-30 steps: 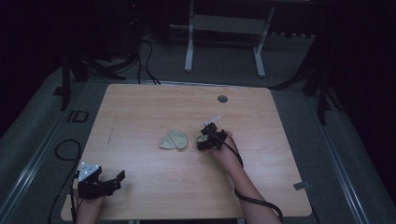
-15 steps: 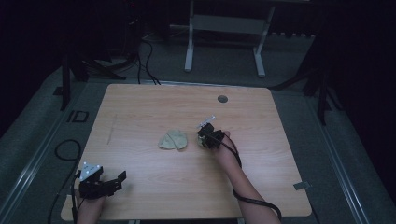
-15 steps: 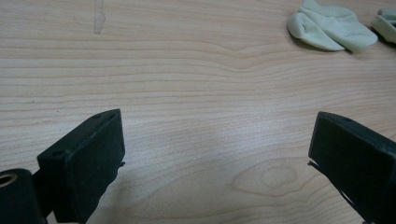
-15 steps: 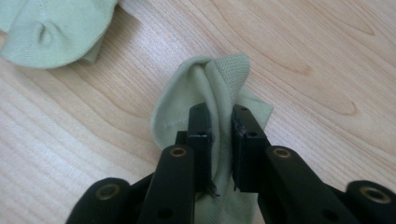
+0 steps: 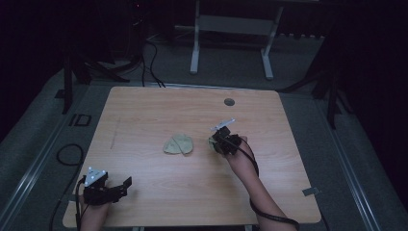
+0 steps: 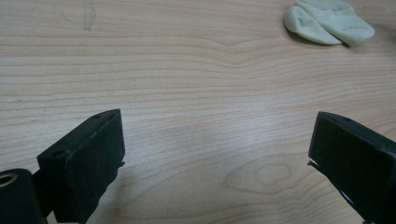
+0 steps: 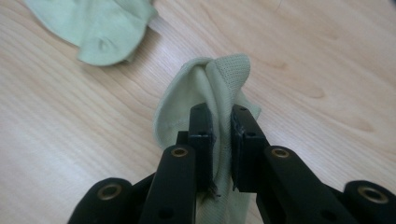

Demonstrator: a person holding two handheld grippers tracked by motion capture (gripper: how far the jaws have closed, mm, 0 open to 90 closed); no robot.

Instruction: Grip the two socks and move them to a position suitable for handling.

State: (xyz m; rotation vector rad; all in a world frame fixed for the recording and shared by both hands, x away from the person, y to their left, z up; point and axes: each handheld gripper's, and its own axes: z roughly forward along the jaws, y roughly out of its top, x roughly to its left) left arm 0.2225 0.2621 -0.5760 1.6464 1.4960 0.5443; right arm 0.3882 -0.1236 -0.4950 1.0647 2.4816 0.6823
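A pale green sock [image 7: 219, 84] is pinched between the jaws of my right gripper [image 7: 222, 126], its fabric bunched up just above the wooden table. In the high view that right gripper [image 5: 215, 140] sits right of the table's middle. A second pale green sock [image 5: 178, 144] lies crumpled flat at the middle of the table, also seen as the sock [image 7: 100, 28] at upper left of the right gripper view and the sock [image 6: 327, 23] at top right of the left gripper view. My left gripper [image 5: 126, 185] rests open near the front left corner, nothing between its jaws.
The wooden table [image 5: 144, 110] has a round cable hole [image 5: 229, 102] near its far edge. Beyond it stand a white frame's legs [image 5: 195, 48] and cables on the dark floor. A grey tape piece [image 5: 309, 191] sits at the table's right front edge.
My right gripper has tilted and lifted slightly with the sock in its jaws. The left gripper stays where it was.
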